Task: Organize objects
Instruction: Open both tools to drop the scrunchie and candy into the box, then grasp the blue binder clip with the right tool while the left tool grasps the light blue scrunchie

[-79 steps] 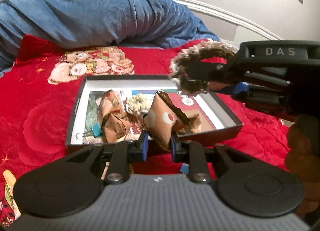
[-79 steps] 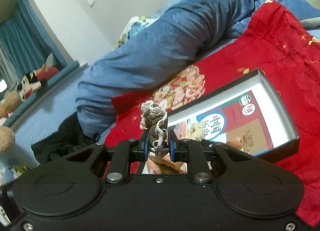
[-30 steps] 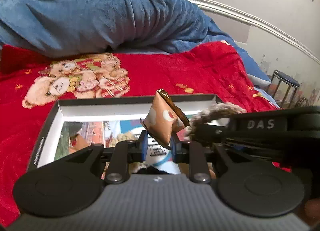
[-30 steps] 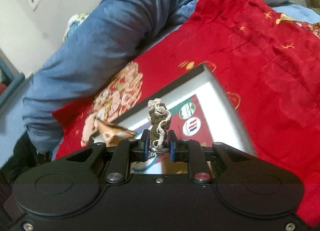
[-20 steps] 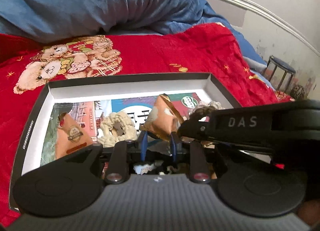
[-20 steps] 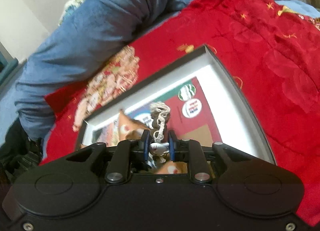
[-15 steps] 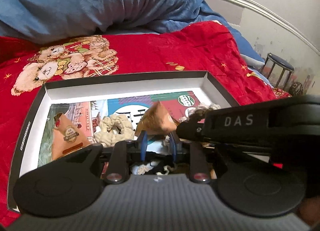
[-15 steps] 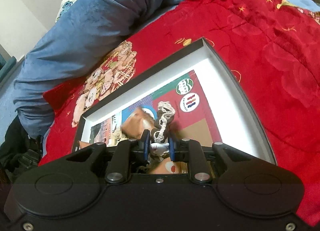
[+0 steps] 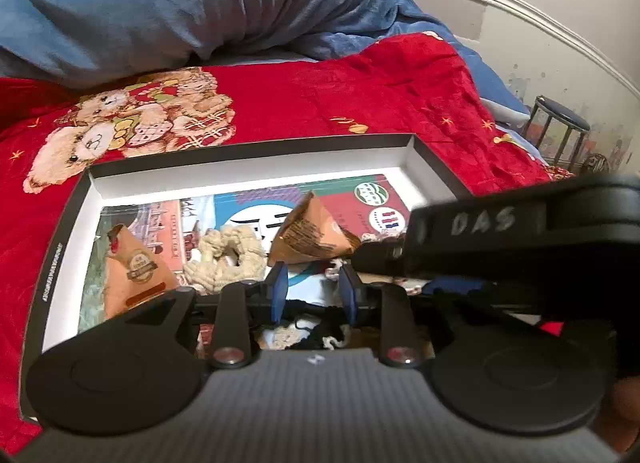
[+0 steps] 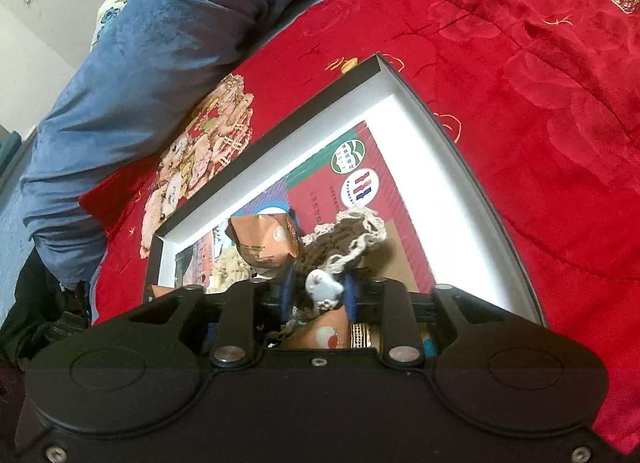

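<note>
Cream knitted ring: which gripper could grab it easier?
Probably left. The left gripper, opening and empty, points beside the cream ring; the right gripper, opening too, straddles the brown ring.

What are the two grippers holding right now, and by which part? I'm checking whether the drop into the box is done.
Nothing. Both grippers' jaws are opening: the orange packet lies beyond the left gripper; the brown crocheted piece sits loose between the right gripper pads.

Packets and crocheted pieces in the box

An orange snack packet [image 9: 310,233] is tipped on its side in the shallow black-rimmed box [image 9: 248,143], beside a cream crocheted ring [image 9: 224,253]; a brown, cream-edged crocheted piece [image 10: 344,239] is slumped just beside it.
</note>
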Demonstrator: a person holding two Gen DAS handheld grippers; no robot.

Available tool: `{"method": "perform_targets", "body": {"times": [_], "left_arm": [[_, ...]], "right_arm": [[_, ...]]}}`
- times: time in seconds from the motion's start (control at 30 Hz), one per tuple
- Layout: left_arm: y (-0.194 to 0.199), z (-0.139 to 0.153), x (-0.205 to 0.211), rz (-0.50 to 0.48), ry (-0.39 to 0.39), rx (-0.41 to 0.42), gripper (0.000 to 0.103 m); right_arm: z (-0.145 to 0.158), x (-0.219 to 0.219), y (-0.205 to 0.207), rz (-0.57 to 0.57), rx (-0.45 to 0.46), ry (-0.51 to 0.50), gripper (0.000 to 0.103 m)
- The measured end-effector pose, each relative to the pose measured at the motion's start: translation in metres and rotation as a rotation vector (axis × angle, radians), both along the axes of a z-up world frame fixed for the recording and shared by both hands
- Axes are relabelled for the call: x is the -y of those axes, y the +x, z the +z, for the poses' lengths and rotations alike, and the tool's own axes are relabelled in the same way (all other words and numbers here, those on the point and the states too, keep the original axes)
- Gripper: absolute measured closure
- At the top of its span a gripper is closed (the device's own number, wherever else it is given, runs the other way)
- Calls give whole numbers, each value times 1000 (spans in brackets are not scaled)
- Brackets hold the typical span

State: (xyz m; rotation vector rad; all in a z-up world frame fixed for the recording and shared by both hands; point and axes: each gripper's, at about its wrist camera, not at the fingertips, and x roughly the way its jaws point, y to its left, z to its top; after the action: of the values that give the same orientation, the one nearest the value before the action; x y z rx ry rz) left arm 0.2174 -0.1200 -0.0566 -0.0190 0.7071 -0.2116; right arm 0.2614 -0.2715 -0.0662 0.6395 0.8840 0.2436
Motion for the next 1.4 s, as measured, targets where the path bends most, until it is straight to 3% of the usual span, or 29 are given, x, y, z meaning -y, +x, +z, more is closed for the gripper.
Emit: {"method": "perform_targets", "body": {"times": [0.03,0.1,0.4,0.63,0.93,1.23,1.4], "left_arm": [[0,1,-1,-3,-11,-4,47],[0,3,-4,-6,-31,-1,41],[-5,16,-2,-18,-21,21,24],[-8,23,-2,-18,-10,28,21],[-26,36,7,-26,26,35,21],[-85,75,1,-20,81,97,16],[-129,83,-4,-17,57,83,12]], "right_arm": [[1,1,0,2,8,17,51],[3,3,1,5,18,36,39],[12,2,-3,33,63,77,19],[19,4,-10,43,95,137,19],[27,5,-23,33,119,139,19],[69,14,-82,44,244,56,19],[81,26,-120,39,242,5,19]]}}
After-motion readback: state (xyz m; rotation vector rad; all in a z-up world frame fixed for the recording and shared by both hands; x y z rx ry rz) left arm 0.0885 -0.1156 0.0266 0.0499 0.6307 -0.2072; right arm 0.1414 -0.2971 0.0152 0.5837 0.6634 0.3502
